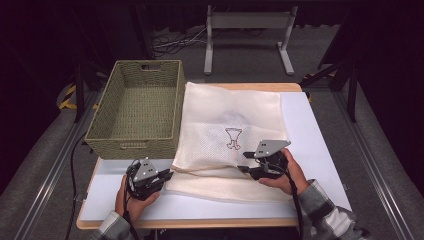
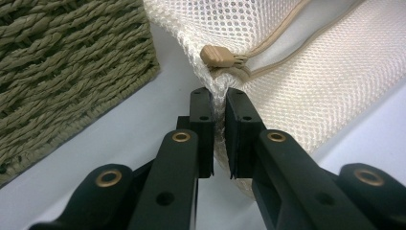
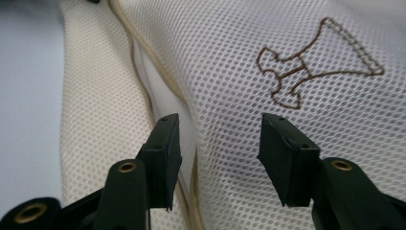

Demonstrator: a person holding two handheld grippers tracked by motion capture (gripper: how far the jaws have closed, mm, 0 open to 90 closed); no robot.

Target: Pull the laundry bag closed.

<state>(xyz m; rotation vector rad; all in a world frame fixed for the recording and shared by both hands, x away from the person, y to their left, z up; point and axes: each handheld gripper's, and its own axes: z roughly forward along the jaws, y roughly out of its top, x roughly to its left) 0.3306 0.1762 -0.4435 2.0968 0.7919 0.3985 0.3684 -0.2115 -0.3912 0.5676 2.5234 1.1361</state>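
Observation:
A cream mesh laundry bag [image 1: 232,125] lies flat on the white table, with a brown embroidered emblem [image 1: 233,138] near its middle and a tan drawstring [image 1: 210,169] along its near opening. My left gripper [image 1: 169,175] is shut on the bag's near left corner [image 2: 219,91], just below the tan cord stopper [image 2: 218,56]. My right gripper [image 1: 243,169] stands open over the bag's mesh [image 3: 230,72] at the opening edge, jaws apart on either side of a fold, with the emblem [image 3: 311,67] beyond them.
An empty woven green-brown basket [image 1: 136,107] stands at the table's back left, its wall [image 2: 62,72] close to my left gripper. Bare white table [image 1: 320,135] lies right of the bag. A metal frame stands on the floor beyond the table.

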